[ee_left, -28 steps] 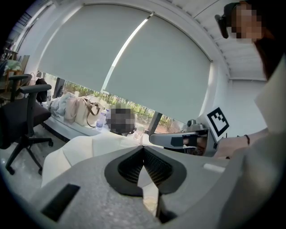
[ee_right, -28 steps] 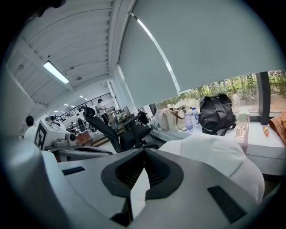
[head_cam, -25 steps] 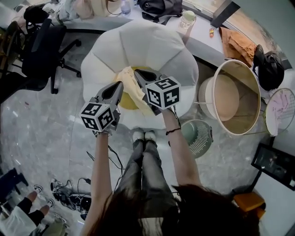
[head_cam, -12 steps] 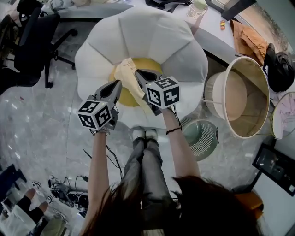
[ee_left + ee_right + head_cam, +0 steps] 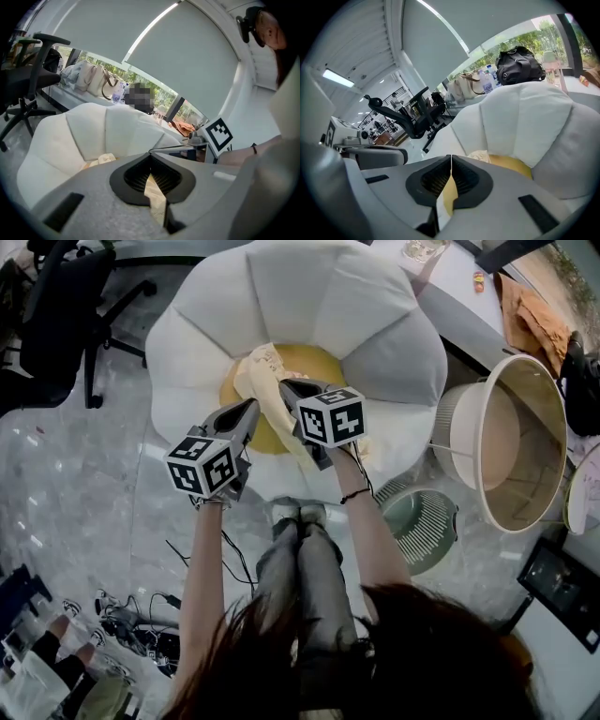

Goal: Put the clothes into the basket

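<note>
A pale cream garment (image 5: 260,371) hangs between both grippers over the yellow centre (image 5: 309,362) of a white flower-shaped seat (image 5: 281,296). My left gripper (image 5: 250,409) is shut on its near edge; the cloth (image 5: 155,197) shows pinched between the jaws. My right gripper (image 5: 287,388) is shut on the same garment, a strip of which (image 5: 449,197) runs down between its jaws. The garment's far end (image 5: 480,155) rests crumpled on the seat. The large round white basket (image 5: 553,399) stands on the floor to the right, apart from both grippers.
A green floor fan (image 5: 420,526) lies between the seat and the basket. A black office chair (image 5: 56,315) stands at the left. An orange cloth (image 5: 530,315) lies on the desk at the back right. Cables (image 5: 141,606) trail on the floor by the person's shoes (image 5: 298,514).
Both grippers have sunk toward the seat with the garment still held. More of the cloth now lies on the yellow centre.
</note>
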### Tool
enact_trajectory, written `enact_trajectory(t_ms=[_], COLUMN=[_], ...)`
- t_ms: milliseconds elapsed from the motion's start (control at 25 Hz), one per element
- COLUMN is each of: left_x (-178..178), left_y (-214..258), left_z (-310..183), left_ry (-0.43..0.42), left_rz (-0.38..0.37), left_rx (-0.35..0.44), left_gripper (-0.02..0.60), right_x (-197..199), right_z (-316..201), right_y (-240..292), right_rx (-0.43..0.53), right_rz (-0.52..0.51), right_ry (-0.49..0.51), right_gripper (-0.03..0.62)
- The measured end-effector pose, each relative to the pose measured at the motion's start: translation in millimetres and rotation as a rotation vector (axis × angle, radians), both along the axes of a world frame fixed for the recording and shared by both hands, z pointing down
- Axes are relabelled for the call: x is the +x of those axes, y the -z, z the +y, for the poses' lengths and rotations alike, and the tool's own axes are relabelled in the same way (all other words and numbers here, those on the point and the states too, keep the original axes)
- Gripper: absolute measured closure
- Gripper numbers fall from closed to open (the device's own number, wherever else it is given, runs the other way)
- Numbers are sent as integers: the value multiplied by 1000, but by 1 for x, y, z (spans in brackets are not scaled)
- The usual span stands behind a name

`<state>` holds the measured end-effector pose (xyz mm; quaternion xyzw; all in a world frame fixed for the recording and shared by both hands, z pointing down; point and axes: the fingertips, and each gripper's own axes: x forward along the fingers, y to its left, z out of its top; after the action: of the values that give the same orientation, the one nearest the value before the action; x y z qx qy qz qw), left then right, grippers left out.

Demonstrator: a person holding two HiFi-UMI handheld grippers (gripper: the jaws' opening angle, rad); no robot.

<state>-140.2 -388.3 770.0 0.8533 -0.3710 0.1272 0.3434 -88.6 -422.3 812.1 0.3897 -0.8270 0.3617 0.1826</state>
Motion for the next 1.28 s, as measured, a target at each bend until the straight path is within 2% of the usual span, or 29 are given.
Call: enact_trajectory(t_ms=[160,200,280,560,880,1280], left_x=[-3,-5,-7,-17,-25,-31], left_y=[-31,-38,-52,-90,-120,-140], left_z=[7,9,14,22,17,10], left_ry=[-8,-10,-8,19,41,55], left_rz=[-12,-14,-17,-14,-13,-10], left_rx=[-32,-41,-59,-92,-98,-98], left_gripper=[571,571,571,571,571,571], right_x=[-6,-9,-14,-27,-32,-36], right_z=[-1,-1,2,11,6,0], right_y=[-32,-39,-53,-103,-142,-174], right_rx=[-32,-38,-62,-121,-158,-226], right_rz=[-15,-24,-30,30,53,131], right_ry=[-6,-8,-1,50,72,101], right_gripper=[581,568,472,425,404,393])
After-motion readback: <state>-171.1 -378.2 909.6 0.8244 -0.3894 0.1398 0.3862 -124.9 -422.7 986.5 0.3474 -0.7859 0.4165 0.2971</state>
